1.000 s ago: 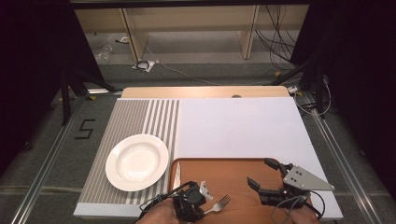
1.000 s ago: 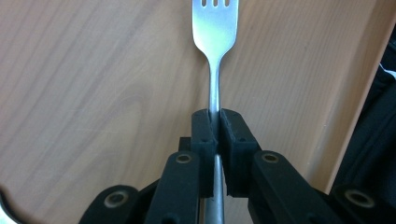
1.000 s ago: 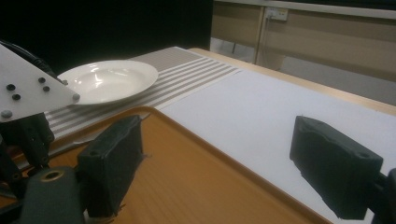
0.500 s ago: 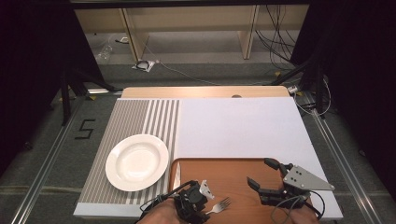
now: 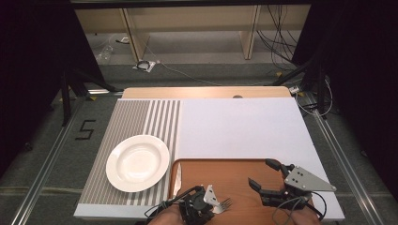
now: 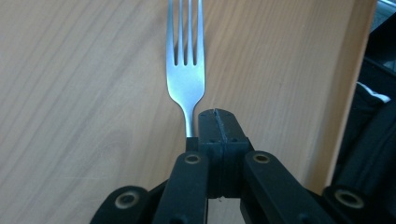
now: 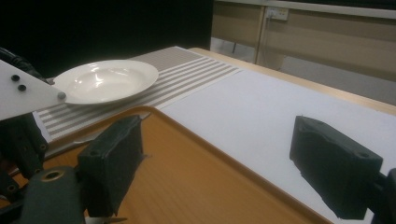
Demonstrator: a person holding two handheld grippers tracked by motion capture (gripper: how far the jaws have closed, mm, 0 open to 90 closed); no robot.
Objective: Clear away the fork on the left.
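While the left gripper (image 5: 212,202) sits low at the near edge of the wooden tray (image 5: 234,171), its jaws are pressed together, having just been closing. In the left gripper view the fork (image 6: 186,70) has its neck running in beside the closed jaw tips, at their left edge, tines pointing straight away from the gripper; cannot tell whether the handle is actually pinched or just alongside. Fork lies flat on the tray wood, ahead of the jaws. In the high view the left hand comes in from the bottom edge, gripper body tipped down and angled toward the right, fork tines poking out to its right.

Right gripper (image 5: 265,176) is well apart to the right of the left one, over the tray's right part, grey plate on top, cable trailing back to the hand. Its jaws are spread wide with nothing between them, pointing up-left across the tray. From the right gripper view, the jaws hover level above the tray rim, white table mat (image 7: 280,102) ahead.

White plate (image 5: 137,162) sits on the striped mat (image 5: 141,117), up-left of the left gripper, off the tray. A knife (image 5: 176,178) lies along the tray's left rim, between the plate and the left gripper.
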